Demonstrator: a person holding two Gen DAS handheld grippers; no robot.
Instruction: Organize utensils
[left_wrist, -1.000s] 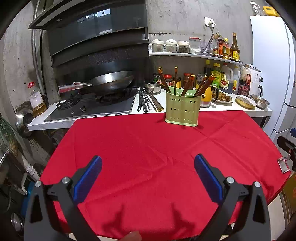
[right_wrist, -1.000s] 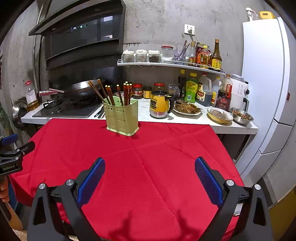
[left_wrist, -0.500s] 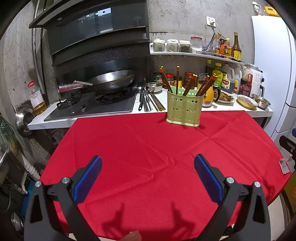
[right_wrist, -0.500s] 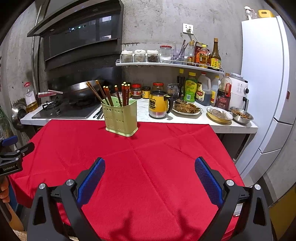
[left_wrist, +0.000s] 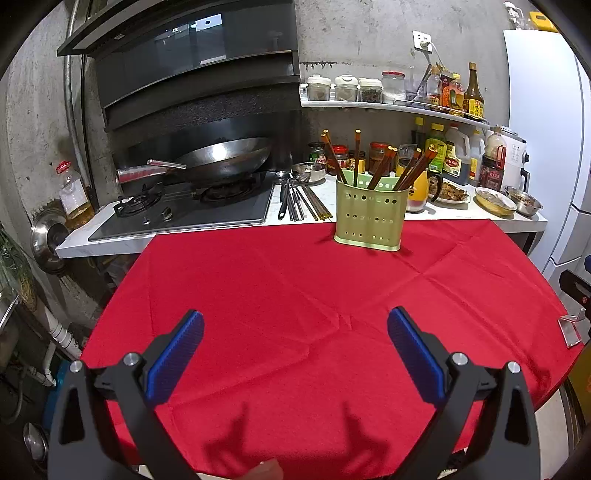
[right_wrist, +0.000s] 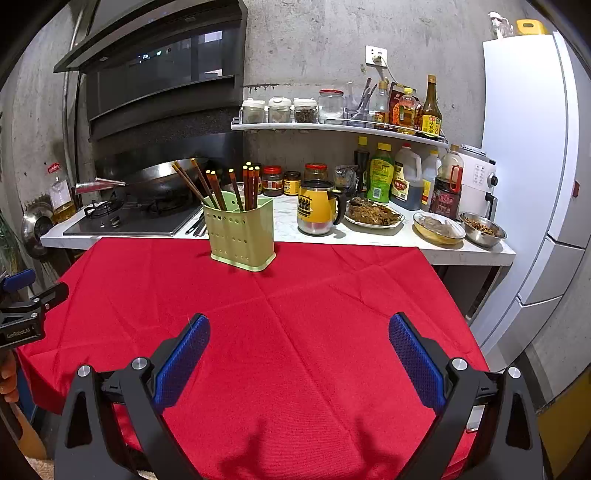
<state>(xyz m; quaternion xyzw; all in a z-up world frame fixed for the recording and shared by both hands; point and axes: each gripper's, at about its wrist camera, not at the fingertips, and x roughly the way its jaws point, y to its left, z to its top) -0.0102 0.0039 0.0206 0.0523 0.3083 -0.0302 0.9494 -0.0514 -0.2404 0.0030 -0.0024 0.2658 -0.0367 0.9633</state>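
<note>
A green perforated utensil holder stands at the far edge of the red tablecloth and holds several brown chopsticks. It also shows in the right wrist view. Loose utensils, dark ladles and chopsticks, lie on the white counter beside the stove. My left gripper is open and empty, low over the near part of the cloth. My right gripper is open and empty over the cloth too. The left gripper's body shows at the left edge of the right wrist view.
A wok sits on the gas stove. A yellow mug, plates and bowls of food, bottles and jars crowd the counter and shelf. A white fridge stands at the right.
Both grippers have drifted slightly forward and to the left, so the holder sits a little further right and nearer in each view. Both jaws stayed open.
</note>
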